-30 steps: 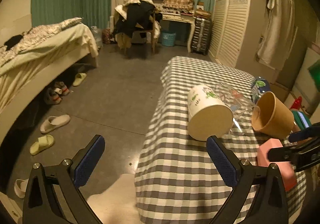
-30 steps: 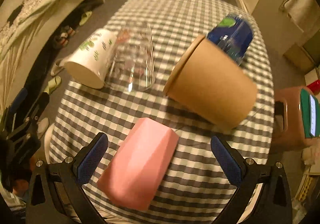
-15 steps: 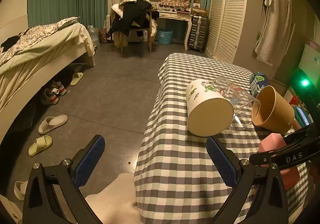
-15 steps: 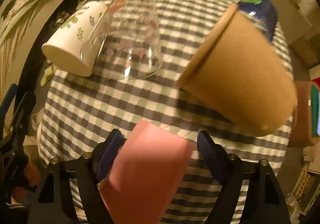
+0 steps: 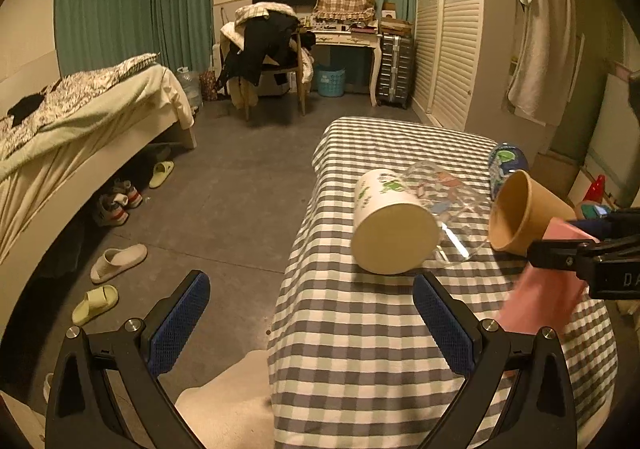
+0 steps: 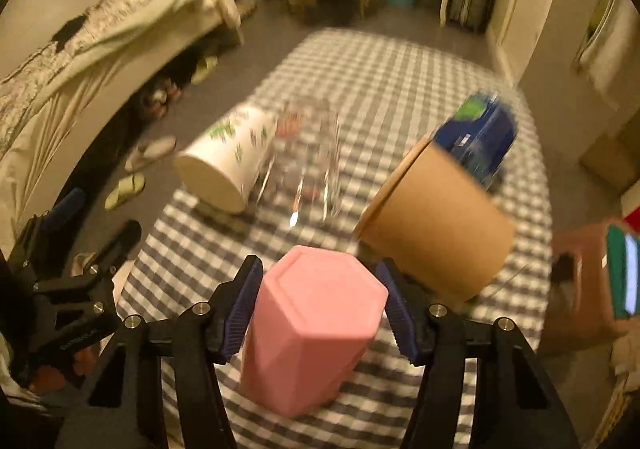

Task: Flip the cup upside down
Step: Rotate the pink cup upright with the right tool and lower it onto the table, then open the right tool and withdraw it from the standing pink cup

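Observation:
A pink faceted cup (image 6: 316, 329) sits between the blue pads of my right gripper (image 6: 320, 309), which is shut on it. Its closed hexagonal base points up and away from me, and its lower end is near the checked tablecloth (image 6: 192, 249). In the left wrist view the pink cup (image 5: 540, 297) shows at the right, held by the right gripper's black arm. My left gripper (image 5: 312, 325) is open and empty, off the table's near left corner.
On the table lie a white leaf-print cup (image 6: 224, 165), a clear glass (image 6: 308, 165), a brown paper cup (image 6: 436, 225) and a blue can (image 6: 476, 141), all on their sides. A bed (image 5: 80, 121) and slippers are at the left.
My right gripper closed on the pink cup and raised it from lying on its side, so its base now points up. The left gripper stayed open and nearly still.

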